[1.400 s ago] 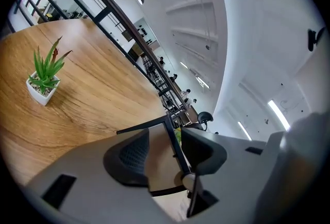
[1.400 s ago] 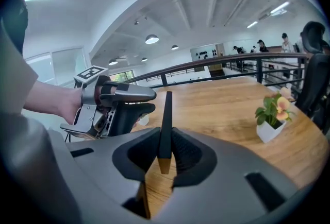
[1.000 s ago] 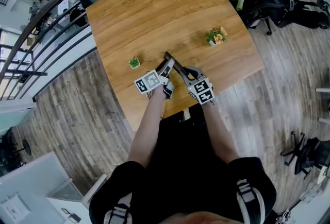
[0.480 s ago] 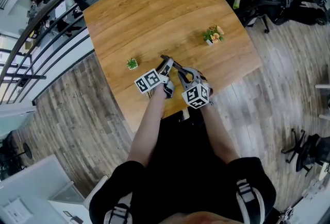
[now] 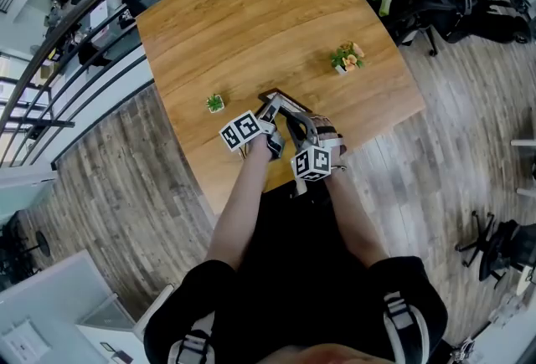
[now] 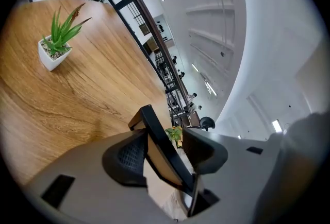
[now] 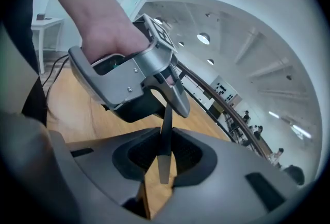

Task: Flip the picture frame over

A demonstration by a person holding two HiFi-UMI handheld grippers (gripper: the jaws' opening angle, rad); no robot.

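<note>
The picture frame (image 6: pixel 164 152) is held clear of the table (image 5: pixel 251 19), near the edge closest to the person, between the two grippers. In the right gripper view its thin dark edge is seen end-on, pinched between the pads of the right gripper (image 7: pixel 164 155), whose jaws are clenched on it. In the left gripper view the frame is seen slanting across the gap of the left gripper (image 6: pixel 167 145). Those jaws are spread wide: the frame's upper part lies against one pad, while a strip of background is seen between the frame and the other pad, so no squeeze is shown there.

Little of the frame can be made out from the head view, where it is largely covered by the two grippers and their marker cubes. Which face is turned up cannot be told, since only the dark rim and a strip of brown panel are shown. The frame's lower end is cut off behind the gripper bodies in both gripper views.

On the table, a spiky green plant in a white pot (image 6: pixel 58 42) is seen well apart on the left gripper's side. A small flowering plant (image 5: pixel 347 58) stands well apart on the other side.

No readable writing is found: only black-and-white square patterns are carried on the cubes. The person's head is cropped at the bottom edge.
</note>
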